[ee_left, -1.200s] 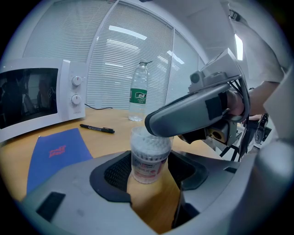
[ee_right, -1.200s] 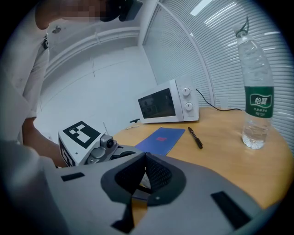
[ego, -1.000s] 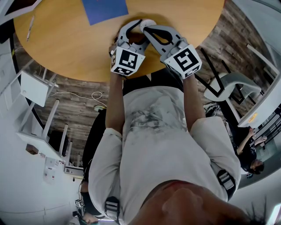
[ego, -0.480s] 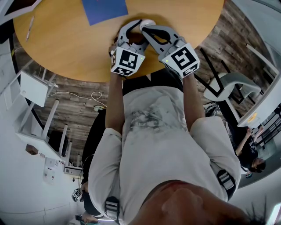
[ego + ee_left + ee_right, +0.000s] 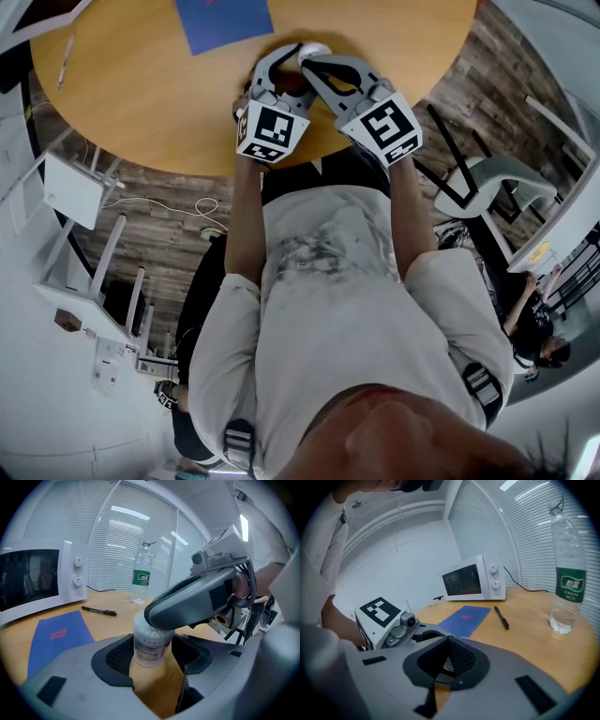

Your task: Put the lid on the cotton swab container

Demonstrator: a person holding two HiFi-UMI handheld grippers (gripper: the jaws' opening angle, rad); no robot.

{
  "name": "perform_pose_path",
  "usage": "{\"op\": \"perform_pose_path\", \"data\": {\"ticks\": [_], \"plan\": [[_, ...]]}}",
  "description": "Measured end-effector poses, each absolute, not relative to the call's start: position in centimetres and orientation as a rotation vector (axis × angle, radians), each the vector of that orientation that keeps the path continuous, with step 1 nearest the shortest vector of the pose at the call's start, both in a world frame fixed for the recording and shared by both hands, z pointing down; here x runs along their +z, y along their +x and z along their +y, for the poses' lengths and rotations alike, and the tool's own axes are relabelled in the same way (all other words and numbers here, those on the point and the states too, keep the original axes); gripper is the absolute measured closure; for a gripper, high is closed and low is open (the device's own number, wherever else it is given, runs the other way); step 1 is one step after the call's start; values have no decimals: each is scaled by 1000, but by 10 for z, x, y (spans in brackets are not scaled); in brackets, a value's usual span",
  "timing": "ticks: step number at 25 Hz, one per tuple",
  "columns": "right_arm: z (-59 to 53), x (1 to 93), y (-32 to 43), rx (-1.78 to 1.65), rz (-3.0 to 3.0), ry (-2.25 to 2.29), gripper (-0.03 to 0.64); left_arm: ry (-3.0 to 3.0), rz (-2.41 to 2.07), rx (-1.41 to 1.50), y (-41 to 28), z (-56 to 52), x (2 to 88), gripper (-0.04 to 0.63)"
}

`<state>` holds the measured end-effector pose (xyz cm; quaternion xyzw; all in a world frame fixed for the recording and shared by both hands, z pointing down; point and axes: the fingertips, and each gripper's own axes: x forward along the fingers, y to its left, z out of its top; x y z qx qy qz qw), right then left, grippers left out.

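The cotton swab container (image 5: 150, 645), a clear round tub with a pink label, stands on the wooden table (image 5: 141, 112). My left gripper (image 5: 152, 654) is shut around its sides, one pad on each flank. My right gripper (image 5: 310, 60) comes in from the right and lies across the tub's top, its grey fingers (image 5: 187, 603) covering it. In the right gripper view the right gripper (image 5: 449, 641) has its pads meeting at the tips. The lid is mostly hidden under those fingers; only a pale rim shows. In the head view the container (image 5: 315, 48) shows as a white spot at both grippers' tips.
A white microwave (image 5: 33, 583) stands at the table's back. A water bottle (image 5: 567, 588), a black pen (image 5: 99, 611) and a blue booklet (image 5: 225, 21) lie beyond the tub. The table's near edge is close to my body. A white chair (image 5: 497, 187) stands at the right.
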<state>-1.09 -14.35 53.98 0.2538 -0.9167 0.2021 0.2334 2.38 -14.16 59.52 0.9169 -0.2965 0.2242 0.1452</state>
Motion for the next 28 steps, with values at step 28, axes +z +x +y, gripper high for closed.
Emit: {"op": "perform_pose_path", "data": {"ticks": [28], "plan": [[-140,508,3,484,-2550,841,554,2617,-1007,519,-19,-117,543,487]]}}
